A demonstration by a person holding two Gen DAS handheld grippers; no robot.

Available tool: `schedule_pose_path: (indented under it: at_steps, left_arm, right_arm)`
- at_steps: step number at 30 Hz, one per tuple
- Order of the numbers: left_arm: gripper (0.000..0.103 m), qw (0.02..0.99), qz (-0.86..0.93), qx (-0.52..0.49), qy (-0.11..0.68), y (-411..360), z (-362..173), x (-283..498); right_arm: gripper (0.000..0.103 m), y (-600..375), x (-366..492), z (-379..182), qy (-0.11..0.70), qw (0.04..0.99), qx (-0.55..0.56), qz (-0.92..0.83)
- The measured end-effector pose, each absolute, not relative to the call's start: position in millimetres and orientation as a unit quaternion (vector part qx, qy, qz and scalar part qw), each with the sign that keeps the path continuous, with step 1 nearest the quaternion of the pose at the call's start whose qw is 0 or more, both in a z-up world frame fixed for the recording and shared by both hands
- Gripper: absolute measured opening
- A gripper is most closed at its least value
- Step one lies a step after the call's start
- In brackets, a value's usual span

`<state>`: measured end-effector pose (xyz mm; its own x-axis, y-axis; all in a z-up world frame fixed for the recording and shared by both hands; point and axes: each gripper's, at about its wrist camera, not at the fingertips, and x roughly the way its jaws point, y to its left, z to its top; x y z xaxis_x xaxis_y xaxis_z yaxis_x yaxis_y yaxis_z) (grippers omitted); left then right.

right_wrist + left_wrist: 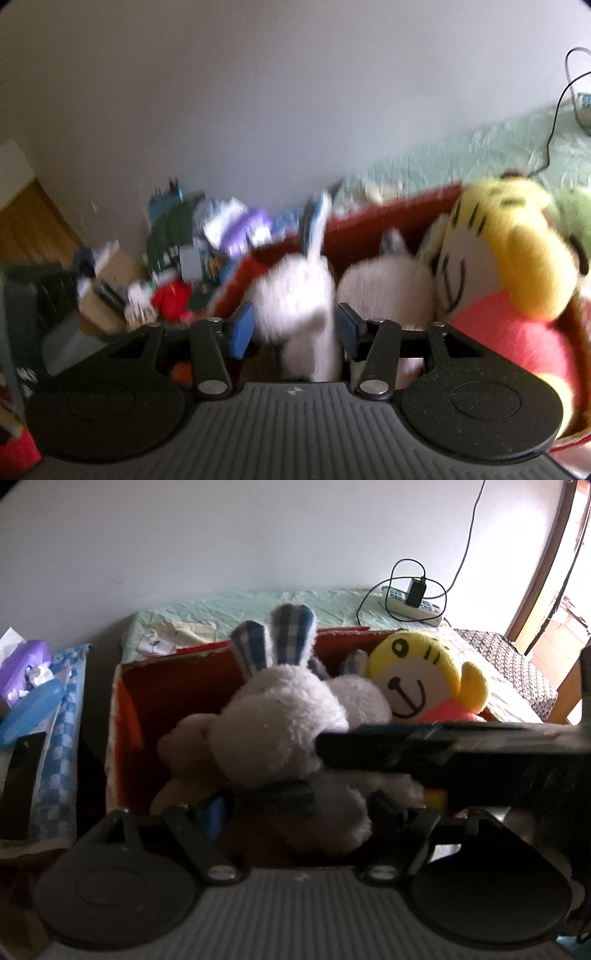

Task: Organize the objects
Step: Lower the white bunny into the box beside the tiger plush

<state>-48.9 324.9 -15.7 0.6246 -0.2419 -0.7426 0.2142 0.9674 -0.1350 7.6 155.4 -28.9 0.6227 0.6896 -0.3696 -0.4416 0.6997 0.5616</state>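
Observation:
A red box [125, 709] holds several plush toys. A white bunny [280, 716] with blue checked ears sits in its middle, a beige bear [188, 746] to its left and a yellow-headed tiger doll [417, 675] in pink to its right. My left gripper [301, 808] stands open around the bunny's lower body, with a dark gap beside its blue pad [218, 808]. In the blurred right wrist view, the bunny [295, 295] fills the space between the blue pads, and my right gripper [295, 328] is shut on it. That gripper's black finger [388, 753] reaches the bunny's neck from the right.
The box stands on a green bedspread [258, 605] against a white wall. A power strip with a charger and cables [413, 598] lies at the back right. A purple tissue pack [22, 661] and a blue checked cloth [62, 720] sit left. Cluttered boxes [177, 266] pile up beyond.

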Motion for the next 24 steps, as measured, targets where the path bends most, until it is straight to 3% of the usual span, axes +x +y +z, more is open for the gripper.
schedule_pose_path:
  at_steps: [4,7,14,24]
  left_arm:
    - [0.08,0.903,-0.118,-0.026,0.411,330,-14,-51]
    - [0.08,0.909,-0.111,-0.033,0.4,332,-10,-51]
    - [0.079,0.913,-0.094,-0.023,0.396,329,-12,-46]
    - [0.081,0.905,-0.085,-0.016,0.416,323,-20,-36]
  right_arm:
    - [0.036,162,12,-22,0.264,0.883,0.207,0.329]
    - [0.033,178,16,-22,0.258,0.883,0.178,0.348]
    - [0.031,196,34,-34,0.292,0.887,0.126,0.335]
    - [0.025,172,42,-51,0.331,0.862,0.192,0.333]
